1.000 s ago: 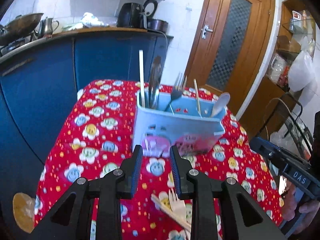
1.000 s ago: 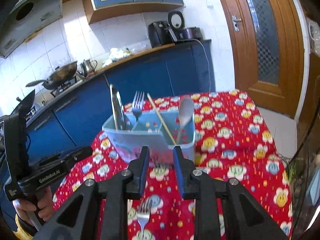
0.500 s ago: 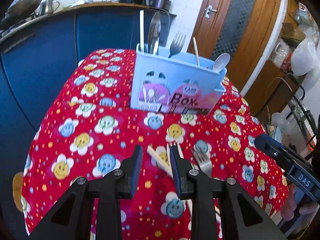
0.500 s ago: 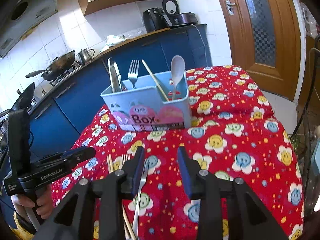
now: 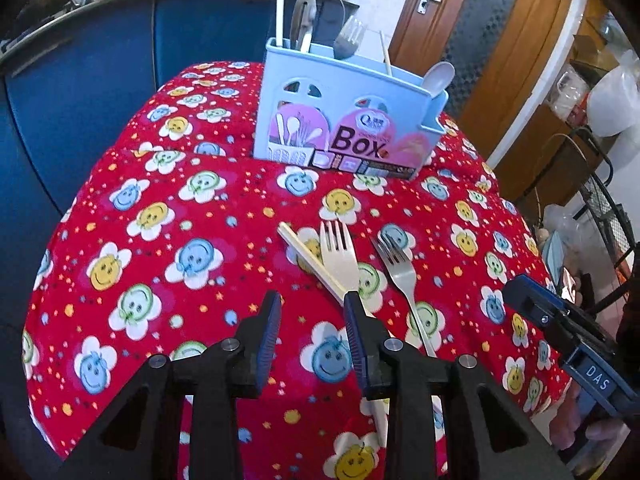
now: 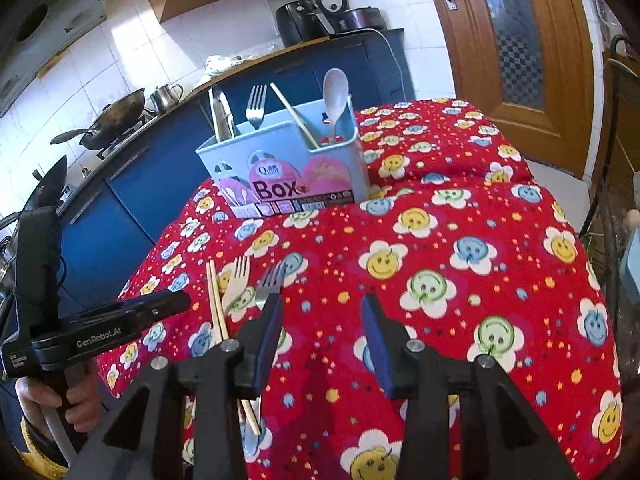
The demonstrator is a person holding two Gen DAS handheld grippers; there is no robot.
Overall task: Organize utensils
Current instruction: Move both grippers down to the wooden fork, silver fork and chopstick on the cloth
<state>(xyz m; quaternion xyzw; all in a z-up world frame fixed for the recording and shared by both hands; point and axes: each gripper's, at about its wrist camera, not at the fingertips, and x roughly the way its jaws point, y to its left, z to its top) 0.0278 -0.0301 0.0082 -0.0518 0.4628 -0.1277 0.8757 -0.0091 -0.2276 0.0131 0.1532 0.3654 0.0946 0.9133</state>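
The left gripper [image 5: 310,306] hangs over the red flowered tablecloth [image 5: 160,240] with its jaws partly apart and just widened a little; nothing sits between them. The right gripper [image 6: 320,308] has been opening too, wider than the left, and it grips nothing either. Three loose utensils lie side by side on the cloth: a pair of chopsticks [image 5: 310,258], a pale wooden fork [image 5: 338,252] and a metal fork [image 5: 400,270]. The chopsticks run under the left gripper's right fingertip. Beyond them stands the blue utensil box [image 5: 344,120], already holding cutlery.
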